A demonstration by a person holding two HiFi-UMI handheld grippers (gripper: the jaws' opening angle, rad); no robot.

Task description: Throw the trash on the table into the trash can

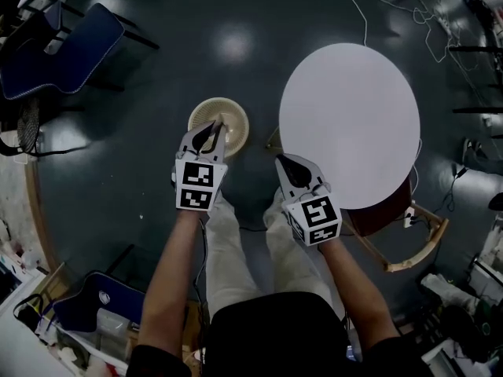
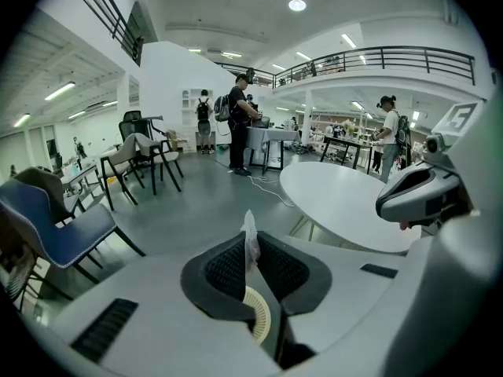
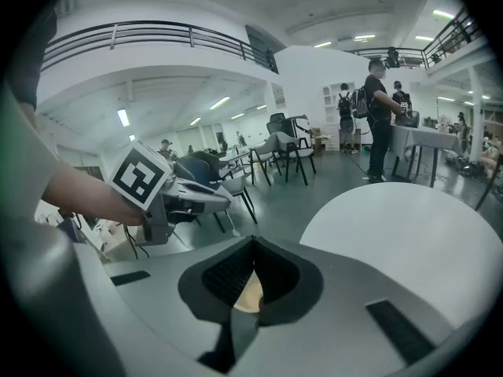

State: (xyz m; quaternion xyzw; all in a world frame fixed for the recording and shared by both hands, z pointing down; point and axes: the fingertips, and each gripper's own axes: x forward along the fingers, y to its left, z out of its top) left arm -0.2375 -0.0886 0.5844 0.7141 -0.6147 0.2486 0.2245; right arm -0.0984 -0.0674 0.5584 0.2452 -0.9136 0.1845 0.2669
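Note:
My left gripper [image 1: 213, 129] hangs over the cream woven trash can [image 1: 236, 116] on the dark floor. Its jaws are shut on a thin white scrap of trash [image 2: 250, 232] that sticks up between the pads. The can's rim [image 2: 259, 314] shows under the left gripper [image 2: 251, 246]. My right gripper [image 1: 284, 163] is shut with nothing in it, beside the left edge of the round white table [image 1: 350, 124]. In the right gripper view, the right gripper [image 3: 253, 248] has the can [image 3: 248, 295] showing below its jaws, the left gripper [image 3: 189, 196] to the left and the table [image 3: 409, 234] to the right.
A blue chair [image 1: 59, 49] stands at the far left and a wooden chair [image 1: 409, 242] sits under the table's near edge. White cables [image 1: 361, 10] run across the floor behind the table. People stand at a desk [image 2: 240, 120] farther back, among more chairs [image 2: 141, 159].

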